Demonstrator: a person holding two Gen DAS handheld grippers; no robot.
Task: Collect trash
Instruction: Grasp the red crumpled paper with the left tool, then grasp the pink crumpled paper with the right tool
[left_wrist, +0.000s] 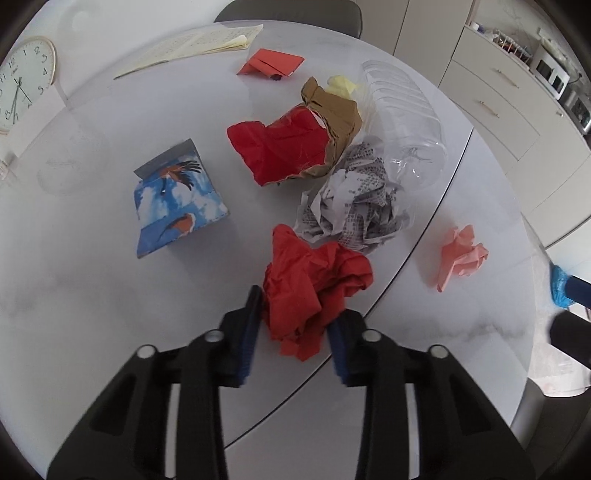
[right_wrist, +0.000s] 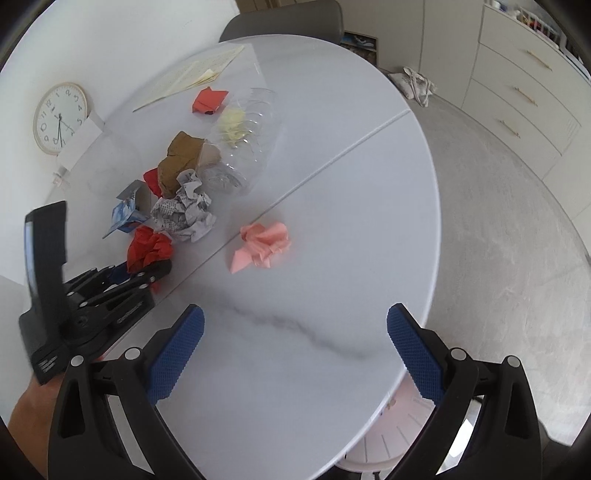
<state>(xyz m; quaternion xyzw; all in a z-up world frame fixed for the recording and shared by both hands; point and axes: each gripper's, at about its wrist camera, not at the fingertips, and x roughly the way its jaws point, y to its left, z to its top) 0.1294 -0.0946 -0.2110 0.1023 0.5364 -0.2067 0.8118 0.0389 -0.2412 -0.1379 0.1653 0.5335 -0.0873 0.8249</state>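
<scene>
My left gripper (left_wrist: 295, 325) has its fingers (left_wrist: 245, 325) pressed in on the crumpled red paper (left_wrist: 314, 291), one blue pad against each side of the wad, at the near edge of the trash pile on the white marbled desk (left_wrist: 92, 295). My right gripper (right_wrist: 295, 350) hangs over bare desk with its fingers (right_wrist: 177, 354) spread wide and nothing between them; in its view the left gripper and the person's hand (right_wrist: 26, 410) behind it show at the lower left.

Taking the red paper as the landmark: just beyond it, touching its far edge, lies the crumpled newspaper ball (left_wrist: 351, 206). To the right of the red paper, across the seam in the desk, sits a crumpled pink paper (left_wrist: 461, 258), apart from everything else. To the left and a little farther stands a folded blue card with birds on it (left_wrist: 173, 203). Beyond the newspaper lie a torn brown paper with a red sheet (left_wrist: 295, 147) in it, and beside that a clear plastic bottle (left_wrist: 406, 122) on its side, with a pale yellow scrap (left_wrist: 341, 85) at its far end. Farther still is a folded red-orange paper (left_wrist: 273, 63), then an open booklet (left_wrist: 199, 44) at the far edge. A white clock (left_wrist: 22, 88) leans at the far left.
</scene>
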